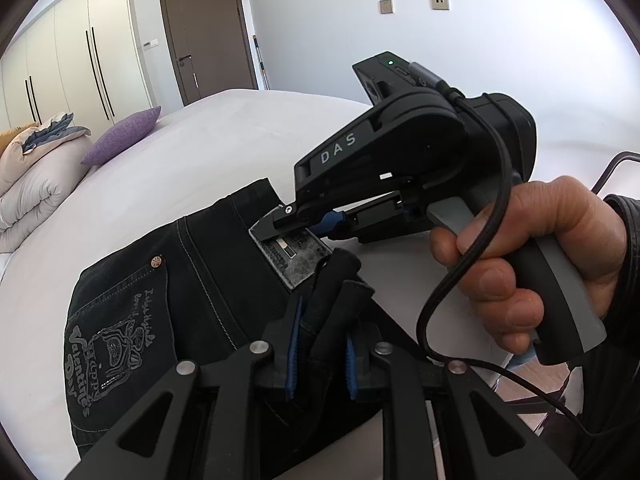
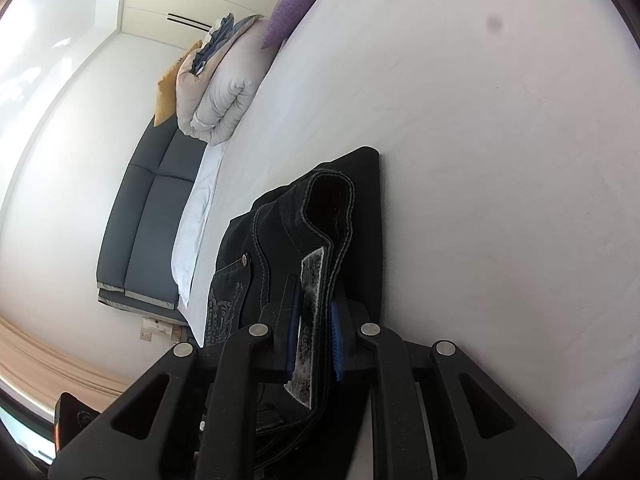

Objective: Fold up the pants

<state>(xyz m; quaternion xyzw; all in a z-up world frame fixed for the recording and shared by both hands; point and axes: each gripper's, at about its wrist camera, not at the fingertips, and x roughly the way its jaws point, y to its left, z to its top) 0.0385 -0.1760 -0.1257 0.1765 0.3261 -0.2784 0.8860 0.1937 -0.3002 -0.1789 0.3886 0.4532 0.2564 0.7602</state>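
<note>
We see the black denim pants lying folded on the white bed sheet, back pocket with grey printed lettering facing up. Our left gripper pinches a bunched dark fold of the fabric between its blue pads. Our right gripper, held by a bare hand, clamps the waistband at its grey patterned label (the hem curls above it).
</note>
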